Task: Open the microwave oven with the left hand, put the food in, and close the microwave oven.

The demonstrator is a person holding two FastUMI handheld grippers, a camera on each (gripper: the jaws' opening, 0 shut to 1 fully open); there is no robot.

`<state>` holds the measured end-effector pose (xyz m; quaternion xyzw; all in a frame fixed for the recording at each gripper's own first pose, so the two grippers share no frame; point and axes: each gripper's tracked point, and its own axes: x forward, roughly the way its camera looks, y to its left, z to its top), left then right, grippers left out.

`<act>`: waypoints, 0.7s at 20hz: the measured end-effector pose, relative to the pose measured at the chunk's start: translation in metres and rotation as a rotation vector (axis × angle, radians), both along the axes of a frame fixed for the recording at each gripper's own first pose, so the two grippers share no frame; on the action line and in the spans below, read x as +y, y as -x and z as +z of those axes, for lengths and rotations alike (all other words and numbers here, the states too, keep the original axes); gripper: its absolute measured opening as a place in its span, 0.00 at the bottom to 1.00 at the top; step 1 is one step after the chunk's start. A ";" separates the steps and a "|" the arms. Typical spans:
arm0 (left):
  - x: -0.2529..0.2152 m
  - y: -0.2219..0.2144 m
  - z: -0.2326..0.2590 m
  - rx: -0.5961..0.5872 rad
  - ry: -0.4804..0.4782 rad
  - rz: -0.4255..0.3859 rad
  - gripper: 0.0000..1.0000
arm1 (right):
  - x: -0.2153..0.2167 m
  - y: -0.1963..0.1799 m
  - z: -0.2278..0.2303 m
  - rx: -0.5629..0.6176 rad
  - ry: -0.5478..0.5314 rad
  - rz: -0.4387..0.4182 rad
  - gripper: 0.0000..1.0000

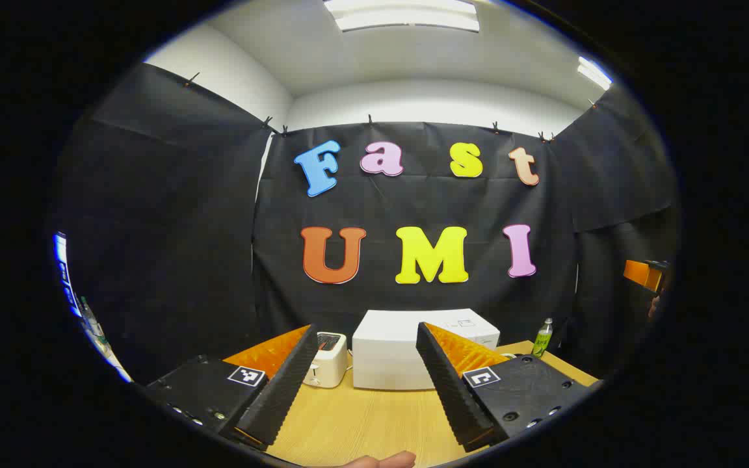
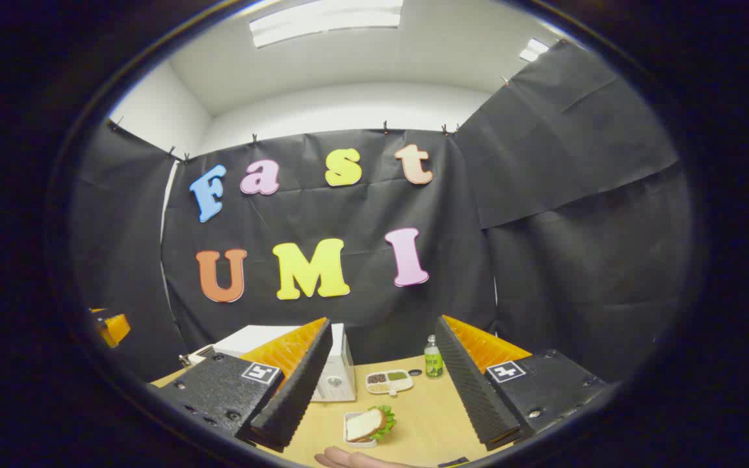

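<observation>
Wooden worktop (image 1: 361, 422): microwave (image 1: 391, 357) sat shut at back, dead ahead of left gripper (image 1: 365, 396), fingers wide apart, empty. Right gripper (image 2: 381, 396) likewise spread, empty; sandwich (image 2: 369, 424) w/ tray just below it.

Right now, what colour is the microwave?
White microwave, clearest in the left gripper view.
</observation>
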<state>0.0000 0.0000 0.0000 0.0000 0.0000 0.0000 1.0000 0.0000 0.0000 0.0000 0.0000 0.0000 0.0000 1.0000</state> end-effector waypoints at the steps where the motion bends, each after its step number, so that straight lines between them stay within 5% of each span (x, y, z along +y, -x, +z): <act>1: -0.002 0.001 0.002 -0.001 0.014 -0.016 0.94 | -0.001 0.000 0.000 -0.002 -0.004 0.001 1.00; 3: 0.000 0.004 0.004 0.000 0.026 -0.023 0.94 | 0.000 0.002 -0.002 0.005 -0.006 0.008 1.00; 4: 0.000 0.004 0.006 -0.008 0.023 -0.016 0.94 | -0.001 0.002 -0.002 0.006 -0.005 0.011 0.92; 6: 0.003 0.005 0.009 -0.018 0.010 -0.001 0.94 | -0.004 0.002 -0.002 0.007 -0.006 0.009 1.00; 7: 0.000 0.006 0.009 -0.020 0.007 -0.002 0.94 | -0.004 0.002 -0.003 0.008 -0.006 0.011 0.91; 9: -0.005 0.006 0.007 -0.014 0.007 -0.015 0.94 | -0.006 0.003 -0.007 0.015 -0.009 0.014 0.92; 10: -0.006 0.005 0.007 -0.012 0.004 -0.017 0.94 | -0.006 0.003 -0.007 0.015 -0.014 0.018 1.00; 12: -0.007 0.003 0.005 -0.007 -0.006 -0.017 0.94 | -0.006 0.003 -0.009 0.020 -0.018 0.025 0.92; 14: -0.012 0.001 0.000 -0.001 -0.011 -0.019 0.94 | -0.007 0.003 -0.011 0.024 -0.021 0.030 1.00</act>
